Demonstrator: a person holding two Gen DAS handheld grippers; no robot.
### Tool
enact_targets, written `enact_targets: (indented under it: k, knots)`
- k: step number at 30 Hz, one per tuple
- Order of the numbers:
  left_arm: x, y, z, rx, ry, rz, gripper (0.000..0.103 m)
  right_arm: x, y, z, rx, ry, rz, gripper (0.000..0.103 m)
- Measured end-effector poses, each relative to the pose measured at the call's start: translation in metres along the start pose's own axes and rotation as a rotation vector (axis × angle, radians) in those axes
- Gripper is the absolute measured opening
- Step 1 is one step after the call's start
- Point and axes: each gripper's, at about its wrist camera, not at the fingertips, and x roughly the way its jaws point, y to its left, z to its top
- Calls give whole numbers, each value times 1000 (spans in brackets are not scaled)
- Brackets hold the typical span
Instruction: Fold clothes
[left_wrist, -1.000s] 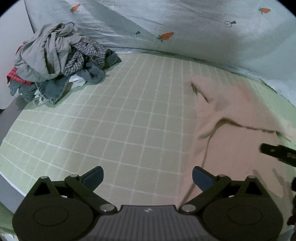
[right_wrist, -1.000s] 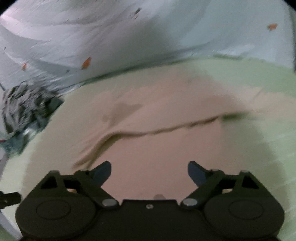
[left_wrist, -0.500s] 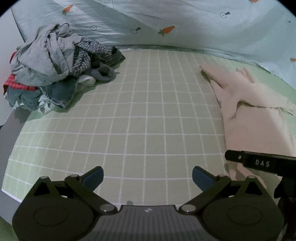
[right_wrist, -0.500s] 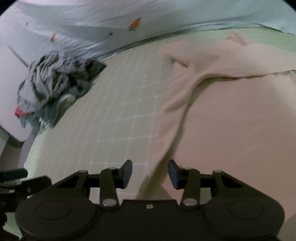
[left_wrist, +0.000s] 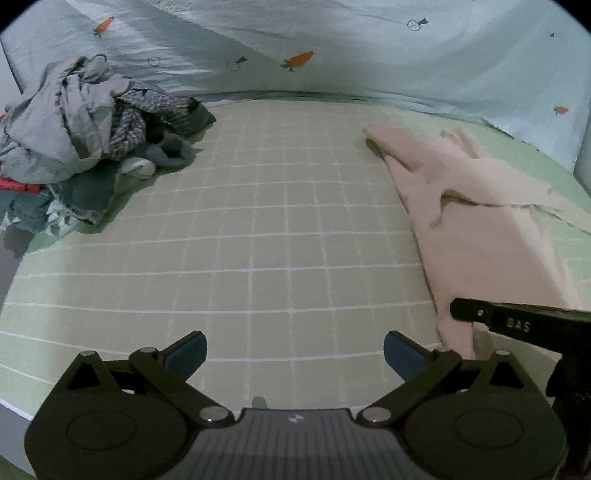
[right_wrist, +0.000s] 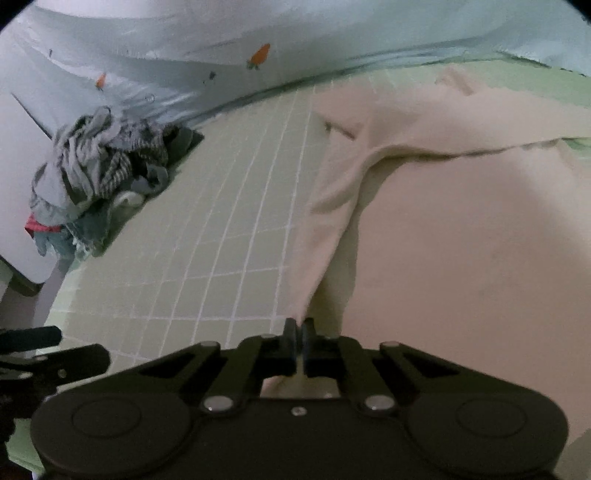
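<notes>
A pale pink garment (left_wrist: 480, 229) lies spread on the green checked bed sheet (left_wrist: 258, 229), to the right in the left wrist view. It fills the right half of the right wrist view (right_wrist: 461, 221). My right gripper (right_wrist: 298, 332) is shut on the garment's near left corner, and the cloth rises in a ridge from its fingertips. Part of that gripper's body (left_wrist: 517, 323) shows at the lower right of the left wrist view. My left gripper (left_wrist: 293, 350) is open over bare sheet, left of the garment, with nothing between its fingers.
A heap of unfolded clothes (left_wrist: 85, 140) in grey, checked and denim sits at the far left of the bed (right_wrist: 99, 173). A light blue quilt with carrot prints (left_wrist: 332, 51) lies bunched along the back. The bed's left edge drops off past the heap.
My right gripper went from open to shut on the garment's near left corner. The left gripper drew back to the left, so the garment now sits further to its right.
</notes>
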Motion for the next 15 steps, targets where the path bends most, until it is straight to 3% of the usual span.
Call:
enact_targets:
  k: [10, 15]
  knots:
    - [8, -88, 4, 46, 18, -57, 101, -45, -77, 20, 47, -41, -1, 3]
    - [10, -124, 1, 81, 34, -53, 101, -34, -96, 25, -3, 23, -17, 3]
